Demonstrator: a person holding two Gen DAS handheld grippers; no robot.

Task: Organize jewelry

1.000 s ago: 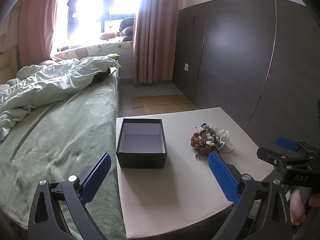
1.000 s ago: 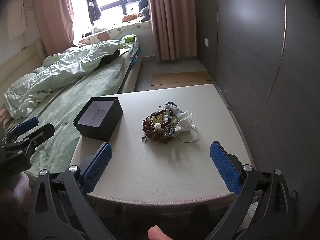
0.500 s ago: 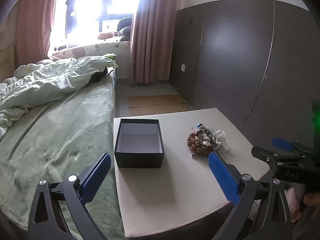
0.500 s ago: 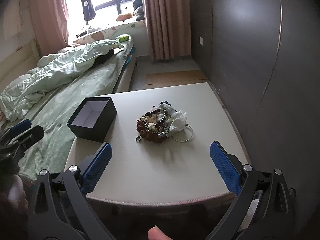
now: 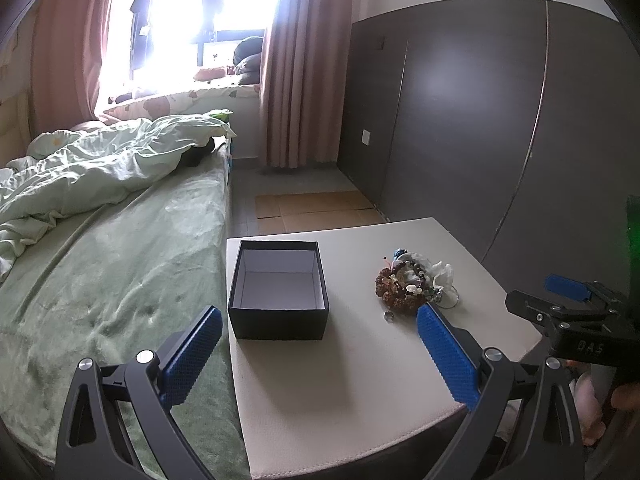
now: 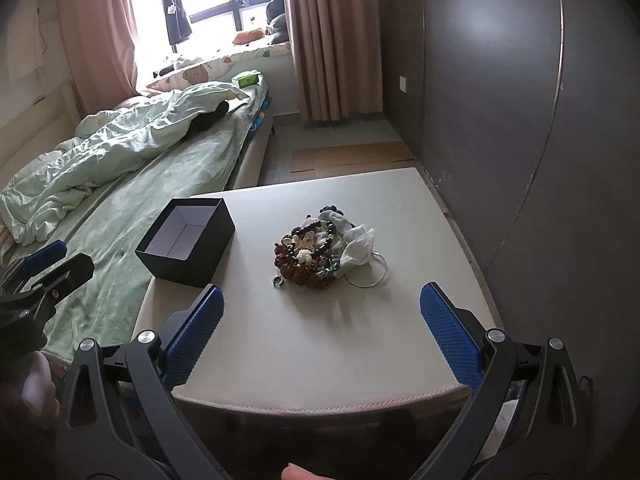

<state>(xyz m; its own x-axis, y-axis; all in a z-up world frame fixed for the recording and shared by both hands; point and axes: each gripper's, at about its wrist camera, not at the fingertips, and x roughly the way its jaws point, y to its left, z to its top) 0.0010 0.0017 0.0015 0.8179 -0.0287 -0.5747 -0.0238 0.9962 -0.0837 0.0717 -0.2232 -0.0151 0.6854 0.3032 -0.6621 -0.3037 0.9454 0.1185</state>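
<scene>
A pile of beaded bracelets and jewelry (image 6: 320,250) lies mid-table, with a small silver ring (image 6: 278,281) at its near left and a thin bangle (image 6: 370,272) at its right. The pile also shows in the left wrist view (image 5: 410,280). An open, empty black box (image 5: 278,288) with a white inside stands left of the pile; it also shows in the right wrist view (image 6: 186,240). My left gripper (image 5: 320,356) is open and empty, near the table's front left. My right gripper (image 6: 320,332) is open and empty above the table's front edge.
The white table (image 6: 320,344) stands between a bed with a green cover (image 5: 100,272) on the left and a dark wall panel (image 6: 520,120) on the right. Cardboard (image 5: 312,204) lies on the floor beyond the table. Curtains and a bright window are at the back.
Both grippers have shifted slightly; the views have drifted a little, with the box and pile sliding leftward in frame. Nothing on the table has moved. Both grippers stay open.
</scene>
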